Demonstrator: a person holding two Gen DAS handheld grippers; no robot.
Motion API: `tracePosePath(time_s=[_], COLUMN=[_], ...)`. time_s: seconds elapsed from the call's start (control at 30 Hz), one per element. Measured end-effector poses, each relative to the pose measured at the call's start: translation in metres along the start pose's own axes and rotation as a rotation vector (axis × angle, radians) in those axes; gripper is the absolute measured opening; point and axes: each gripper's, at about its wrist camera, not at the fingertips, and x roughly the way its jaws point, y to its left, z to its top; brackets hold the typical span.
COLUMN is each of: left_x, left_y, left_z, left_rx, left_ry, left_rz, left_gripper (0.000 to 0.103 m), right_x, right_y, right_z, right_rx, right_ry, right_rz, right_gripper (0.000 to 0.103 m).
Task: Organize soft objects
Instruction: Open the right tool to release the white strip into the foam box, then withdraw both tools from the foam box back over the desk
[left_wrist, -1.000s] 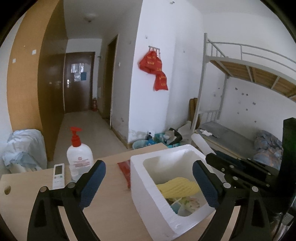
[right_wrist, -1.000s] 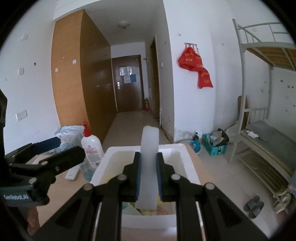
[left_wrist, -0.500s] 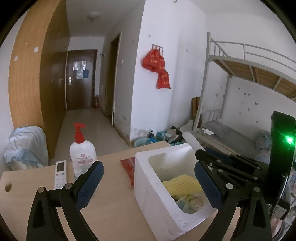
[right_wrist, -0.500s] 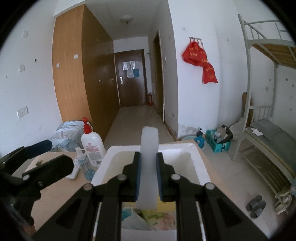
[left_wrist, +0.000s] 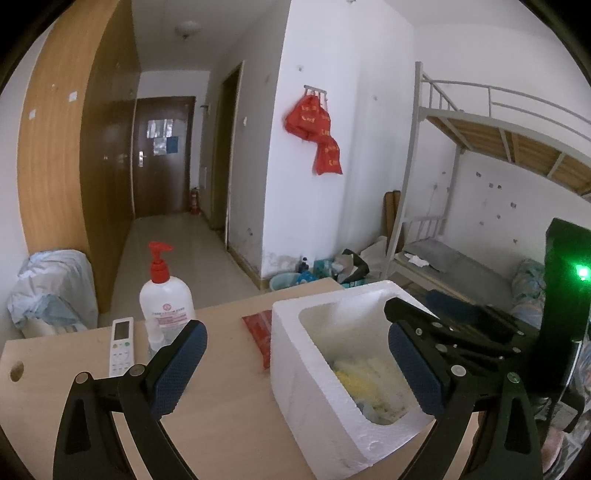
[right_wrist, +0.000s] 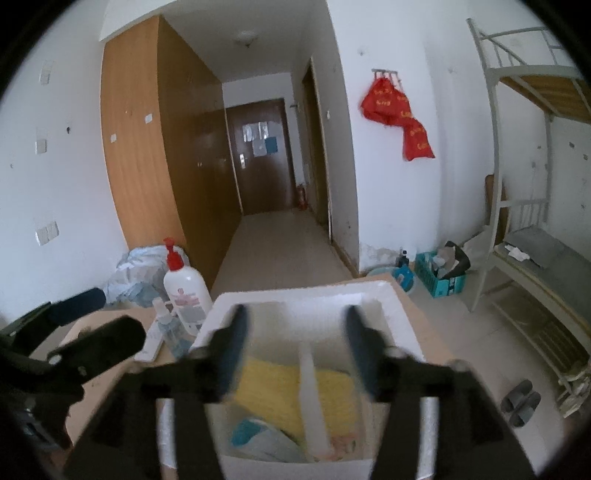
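Note:
A white foam box (left_wrist: 314, 402) (right_wrist: 303, 299) stands on the wooden table (left_wrist: 229, 424). Inside it lie a yellow sponge (right_wrist: 266, 384) (left_wrist: 354, 380) and other soft items. A white foam strip (right_wrist: 312, 398) is dropping into the box, blurred and free of the pads. My right gripper (right_wrist: 295, 332) hangs over the box and its jaws are opening, with nothing pressed between them. My left gripper (left_wrist: 295, 362) is held open above the box's left wall, empty.
A pump bottle with a red top (left_wrist: 164, 291) (right_wrist: 184, 288), a small spray bottle (right_wrist: 168, 328), a white remote (left_wrist: 121, 345) and a red packet (left_wrist: 260, 334) lie left of the box. The table ends just behind the box. A bunk bed (left_wrist: 480, 155) stands at right.
The right gripper's jaws have spread apart and let go of the white foam strip, which now falls into the box. The left gripper has stayed put.

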Motion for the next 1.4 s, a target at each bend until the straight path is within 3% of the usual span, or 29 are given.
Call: tracePosePath(time_s=[0.9, 0.97, 1.03, 1.1, 1.4], left_x=[-0.018, -0.022, -0.028, -0.033, -0.061], left_y=[-0.005, -0.004, -0.004, -0.003, 0.010], left_z=[-0.005, -0.006, -0.007, -0.006, -0.012], left_rx=[0.006, 0.009, 0.004, 0.002, -0.009], left_ry=[-0.020, -0.021, -0.028, -0.037, -0.058], left_rz=[0.008, 0.010, 0.004, 0.015, 0.052], left_gripper=[0.099, 0.099, 0.099, 0.100, 0.100], right_x=[-0.028, -0.030, -0.034, -0.037, -0.048], right_y=[0.005, 0.006, 0.008, 0.010, 0.016], right_z=[0.001, 0.000, -0.001, -0.002, -0.003], right_rx=[0.011, 0.013, 0.011, 0.010, 0.014], right_ry=[-0.041, -0.044, -0.048, -0.054, -0.067], right_rz=[-0.011, -0.006, 0.003, -0.015, -0.018], right_gripper=[0.072, 0.076, 0.096, 0.103, 0.103])
